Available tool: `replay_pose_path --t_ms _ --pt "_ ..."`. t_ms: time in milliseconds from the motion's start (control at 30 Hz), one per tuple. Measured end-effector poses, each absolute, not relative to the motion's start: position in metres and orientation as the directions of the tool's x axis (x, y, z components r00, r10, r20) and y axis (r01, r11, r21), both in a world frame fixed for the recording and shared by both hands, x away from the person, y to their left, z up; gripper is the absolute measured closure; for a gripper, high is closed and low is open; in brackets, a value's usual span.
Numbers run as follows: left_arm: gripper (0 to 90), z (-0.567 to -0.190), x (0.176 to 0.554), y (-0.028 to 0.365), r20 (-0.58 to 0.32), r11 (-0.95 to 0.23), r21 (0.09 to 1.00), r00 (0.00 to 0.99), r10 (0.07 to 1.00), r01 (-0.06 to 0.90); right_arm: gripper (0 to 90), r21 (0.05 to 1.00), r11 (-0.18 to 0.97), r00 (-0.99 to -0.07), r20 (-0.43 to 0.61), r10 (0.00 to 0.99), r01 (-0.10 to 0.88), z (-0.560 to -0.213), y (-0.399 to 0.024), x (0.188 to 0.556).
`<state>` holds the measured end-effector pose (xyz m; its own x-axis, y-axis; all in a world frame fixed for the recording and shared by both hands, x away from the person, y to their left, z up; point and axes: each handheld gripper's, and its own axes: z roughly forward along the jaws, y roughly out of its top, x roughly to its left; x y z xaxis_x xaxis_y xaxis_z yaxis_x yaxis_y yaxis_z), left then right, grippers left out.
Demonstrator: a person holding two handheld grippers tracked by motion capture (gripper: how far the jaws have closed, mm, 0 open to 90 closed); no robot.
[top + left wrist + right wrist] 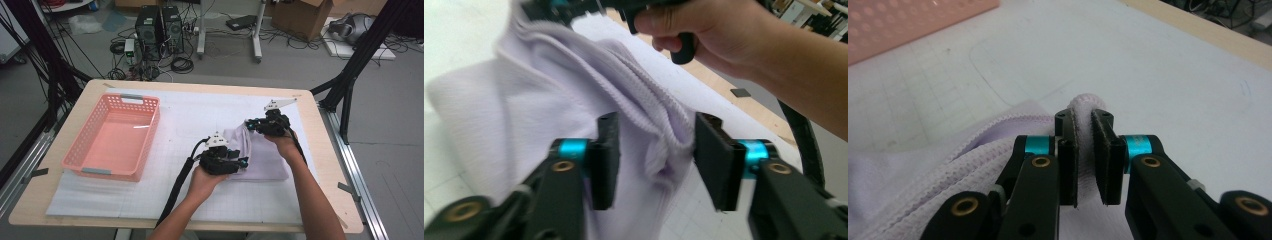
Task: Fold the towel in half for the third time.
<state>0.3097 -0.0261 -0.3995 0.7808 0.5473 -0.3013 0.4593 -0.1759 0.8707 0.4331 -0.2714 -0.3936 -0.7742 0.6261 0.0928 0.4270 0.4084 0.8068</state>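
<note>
Left gripper (243, 162): held low at the near-left edge of the lavender cloth (260, 155), forearm entering from the bottom; jaws spread, a bunched fold lying between them unpinched. Right gripper (248, 123): at the cloth's far edge, jaws pressed together on a ribbed hem, lifting it slightly. Cloth: mid-table on the white mat (190, 115). Pink basket (82, 150): left of the cloth, well apart, holding nothing.

Pale lilac knitted cloth (260, 157), crumpled, on the white mat, one edge lifted.
</note>
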Motion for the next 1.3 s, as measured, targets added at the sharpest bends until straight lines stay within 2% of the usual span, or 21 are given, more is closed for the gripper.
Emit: replay_pose_path --t_ms 233,433,467,567,667,800,1000,1167,1267,1300 --pt "44.5 -0.398 0.307 -0.004 -0.263 -0.175 0.885 0.774 0.575 0.431 82.0 0.802 0.38 -0.733 0.101 0.673 0.46 -0.406 -0.298 0.43" --pt "42.4 -0.411 0.306 0.023 -0.231 -0.173 0.891 0.748 0.622 0.419 80.3 0.797 0.368 -0.7 0.095 0.707 0.479 -0.411 -0.314 0.423" --pt "42.3 -0.413 0.305 0.027 -0.228 -0.176 0.89 0.745 0.627 0.421 78.0 0.797 0.362 -0.692 0.095 0.715 0.483 -0.411 -0.315 0.422" --pt "41.3 -0.419 0.303 0.037 -0.204 -0.183 0.894 0.736 0.645 0.408 61.1 0.807 0.307 -0.645 0.115 0.755 0.504 -0.408 -0.324 0.412" --pt "41.1 -0.425 0.302 0.05 -0.209 -0.17 0.893 0.719 0.663 0.416 53.6 0.821 0.256 -0.606 0.132 0.784 0.51 -0.4 -0.333 0.395" --pt "40.8 -0.431 0.299 0.065 -0.211 -0.154 0.895 0.701 0.682 0.419 51.8 0.822 0.268 -0.584 0.094 0.806 0.502 -0.396 -0.342 0.363" --pt "40.3 -0.436 0.297 0.079 -0.214 -0.142 0.898 0.695 0.686 0.417 50.2 0.805 0.283 -0.611 0.121 0.782 0.521 -0.412 -0.341 0.327" --pt "40.3 -0.438 0.295 0.086 -0.231 -0.112 0.903 0.688 0.688 0.415 48.0 0.796 0.221 -0.634 0.246 0.733 0.564 -0.432 -0.335 0.309" --pt "40.3 -0.438 0.293 0.089 -0.236 -0.102 0.905 0.686 0.688 0.413 46.6 0.768 0.242 -0.644 0.272 0.715 0.593 -0.437 -0.328 0.309" --pt "40.4 -0.438 0.293 0.09 -0.24 -0.096 0.905 0.683 0.69 0.415 49.4 0.756 0.254 -0.643 0.272 0.716 0.603 -0.439 -0.325 0.31"
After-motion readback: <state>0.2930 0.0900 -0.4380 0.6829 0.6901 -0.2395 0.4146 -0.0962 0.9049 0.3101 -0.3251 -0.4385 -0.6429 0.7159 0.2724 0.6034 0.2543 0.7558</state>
